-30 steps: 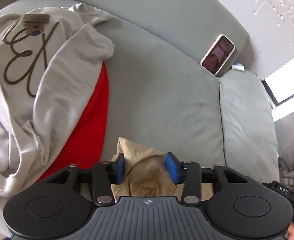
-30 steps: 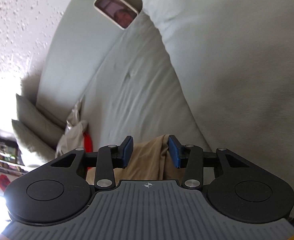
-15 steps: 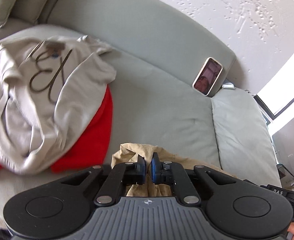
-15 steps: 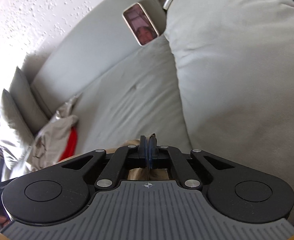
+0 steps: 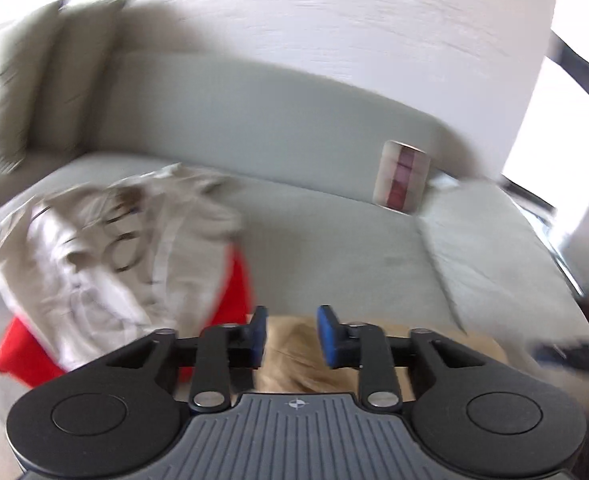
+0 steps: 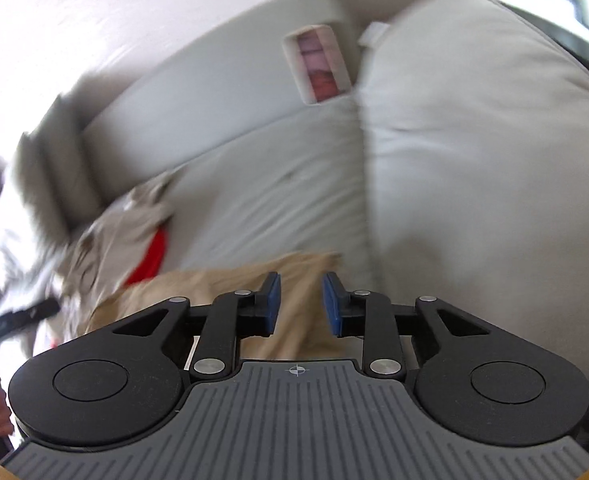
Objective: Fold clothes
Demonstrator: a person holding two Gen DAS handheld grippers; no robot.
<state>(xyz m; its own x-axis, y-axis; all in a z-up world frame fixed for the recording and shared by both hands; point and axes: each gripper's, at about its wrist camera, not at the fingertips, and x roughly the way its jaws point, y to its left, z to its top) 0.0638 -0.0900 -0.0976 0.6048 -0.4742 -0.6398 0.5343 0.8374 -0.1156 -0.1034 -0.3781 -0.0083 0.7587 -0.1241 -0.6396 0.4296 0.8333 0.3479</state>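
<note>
Both views are motion-blurred. Your left tongs (image 5: 290, 336) stand wide, blue pads apart, gripping nothing. Your right tongs (image 6: 301, 304) are likewise wide and empty. The crumpled tan cotton garment (image 6: 214, 292) lies on the grey fabric sofa (image 5: 334, 240) directly beneath and between both sets of tongs. Ahead and to the left of your left tongs, a beige sweatshirt with dark lettering (image 5: 134, 240) is heaped over a red cloth (image 5: 238, 292). Ahead and to the right, a white-cased phone (image 5: 402, 178) leans against the sofa back.
</note>
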